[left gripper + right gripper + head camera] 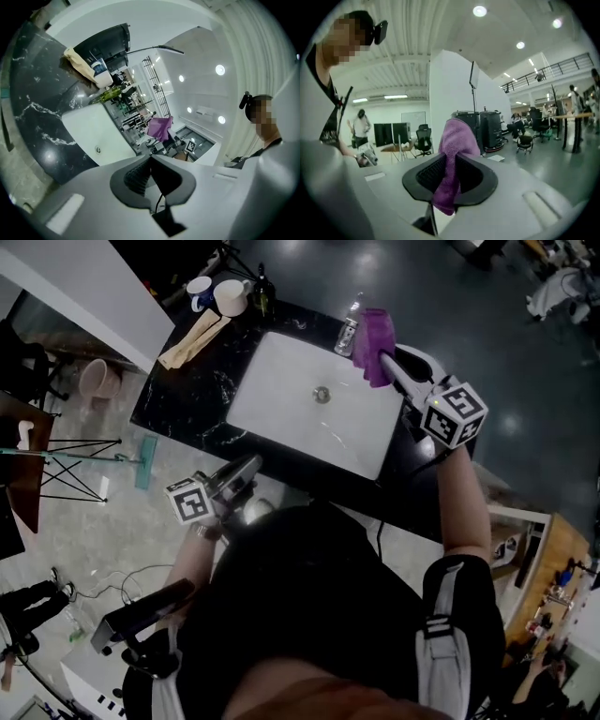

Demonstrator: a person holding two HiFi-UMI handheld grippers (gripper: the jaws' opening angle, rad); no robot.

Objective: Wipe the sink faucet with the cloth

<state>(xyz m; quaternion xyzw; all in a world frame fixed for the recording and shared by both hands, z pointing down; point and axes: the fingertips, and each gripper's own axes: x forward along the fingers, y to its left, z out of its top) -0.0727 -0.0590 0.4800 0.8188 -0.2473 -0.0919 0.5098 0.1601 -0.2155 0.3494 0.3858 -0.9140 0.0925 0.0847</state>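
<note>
Hanging pinched in the right claw (451, 159) is the purple cloth (459, 136).

Right tool (386, 360) is held over the far right corner of the white sink (281, 381), with a purple cloth (377, 334) gripped at its tip. The cloth is bunched and drooping. Left tool (248, 468) is at the near edge of the black desk (183, 404), well apart from the cloth and angled toward the sink. Drain (322, 395) is visible mid-basin. Two mugs (230, 296), a dark bottle (262, 298) and a beige wrapper (192, 338) occupy the far left corner. A clear bottle (349, 331) stands just beside the cloth.
</note>
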